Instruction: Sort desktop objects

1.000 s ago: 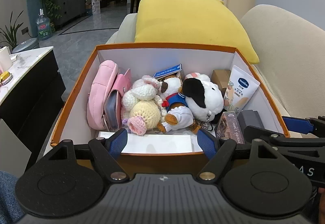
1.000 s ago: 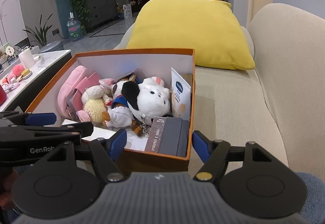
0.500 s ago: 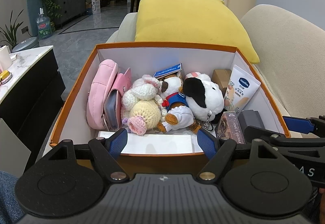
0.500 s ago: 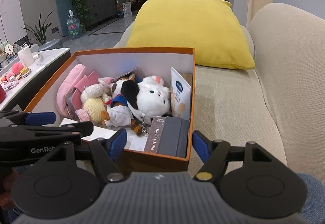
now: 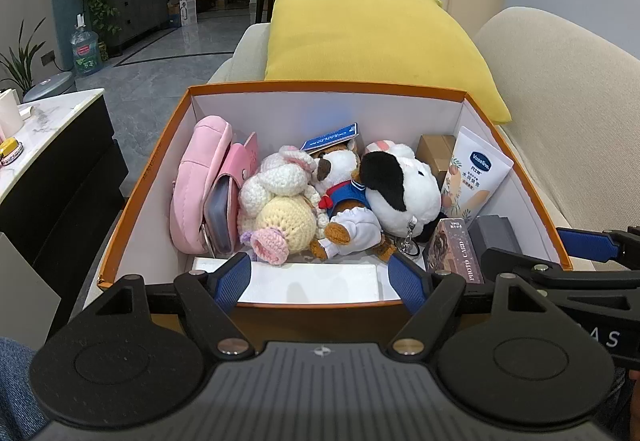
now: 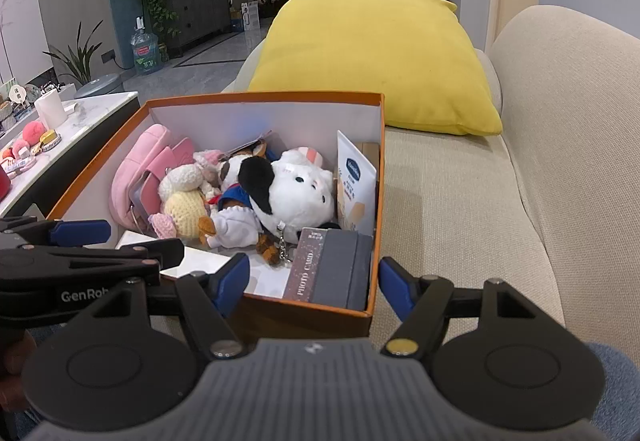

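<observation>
While the orange box (image 5: 144, 177) sat on the beige sofa (image 6: 460, 201), both hand-held grippers hovered at its near edge with nothing between their fingers. The left hand-held gripper (image 5: 320, 277) was spread wide, its blue pads over the near wall of the box, and held nothing. The right hand-held gripper (image 6: 312, 277) was likewise spread, straddling the near right corner of the box, one finger over the inside and the other outside above the sofa seat.

Inside the box, a pink pouch (image 5: 200, 181) stood against the left wall. Just beside it, toward the middle of the box, lay a crocheted white-and-yellow toy (image 5: 280, 201), touching a small plush dog in a blue sailor top (image 5: 344, 197). A black-and-white plush (image 5: 400, 189) pressed against the dog on the right-hand side of the box. A blue card (image 5: 332, 137) poked up behind the toys near the far wall of the box. A white Vaseline tube (image 5: 476, 173) leaned on the right wall, with a brown carton (image 5: 434, 149) behind it in the far right corner. A photo card pack (image 5: 452, 245) and a dark grey case (image 5: 496, 229) stood in the near right corner of the box. A white flat sheet (image 5: 316, 281) lay on the box floor by the near wall. A yellow cushion (image 6: 376, 57) rested on the sofa just beyond the box.
</observation>
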Demonstrator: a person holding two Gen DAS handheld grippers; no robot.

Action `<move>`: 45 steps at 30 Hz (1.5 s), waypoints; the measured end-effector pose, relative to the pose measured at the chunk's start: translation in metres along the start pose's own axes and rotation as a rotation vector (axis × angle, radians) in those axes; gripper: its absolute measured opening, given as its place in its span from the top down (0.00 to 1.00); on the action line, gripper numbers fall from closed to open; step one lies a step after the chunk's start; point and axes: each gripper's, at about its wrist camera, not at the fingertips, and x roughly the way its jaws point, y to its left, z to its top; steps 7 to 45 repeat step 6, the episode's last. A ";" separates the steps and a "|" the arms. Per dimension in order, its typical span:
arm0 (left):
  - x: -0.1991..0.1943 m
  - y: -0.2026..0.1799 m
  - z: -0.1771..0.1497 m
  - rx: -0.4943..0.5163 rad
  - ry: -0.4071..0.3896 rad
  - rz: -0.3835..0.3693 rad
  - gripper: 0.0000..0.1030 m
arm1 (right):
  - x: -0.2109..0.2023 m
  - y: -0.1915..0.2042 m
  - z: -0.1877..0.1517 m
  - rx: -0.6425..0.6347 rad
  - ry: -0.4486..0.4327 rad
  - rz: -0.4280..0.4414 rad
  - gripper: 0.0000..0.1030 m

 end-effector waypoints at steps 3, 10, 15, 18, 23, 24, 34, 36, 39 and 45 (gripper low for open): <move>0.001 0.001 0.000 0.002 0.002 -0.005 0.13 | 0.000 0.000 0.000 0.000 0.000 0.000 0.30; 0.002 0.001 0.000 0.001 0.002 -0.005 0.13 | 0.000 0.000 0.000 0.001 0.000 0.000 0.30; 0.002 0.001 0.000 0.001 0.002 -0.005 0.13 | 0.000 0.000 0.000 0.001 0.000 0.000 0.30; 0.002 0.001 0.000 0.001 0.002 -0.005 0.13 | 0.000 0.000 0.000 0.001 0.000 0.000 0.30; 0.002 0.001 0.000 0.001 0.002 -0.005 0.13 | 0.000 0.000 0.000 0.001 0.000 0.000 0.30; 0.002 0.001 0.000 0.001 0.002 -0.005 0.13 | 0.000 0.000 0.000 0.001 0.000 0.000 0.30; 0.002 0.001 0.000 0.001 0.002 -0.005 0.13 | 0.000 0.000 0.000 0.001 0.000 0.000 0.30; 0.002 0.001 0.000 0.001 0.002 -0.005 0.13 | 0.000 0.000 0.000 0.001 0.000 0.000 0.30; 0.002 0.001 0.000 0.001 0.002 -0.005 0.13 | 0.000 0.000 0.000 0.001 0.000 0.000 0.30; 0.002 0.001 0.000 0.001 0.002 -0.005 0.13 | 0.000 0.000 0.000 0.001 0.000 0.000 0.30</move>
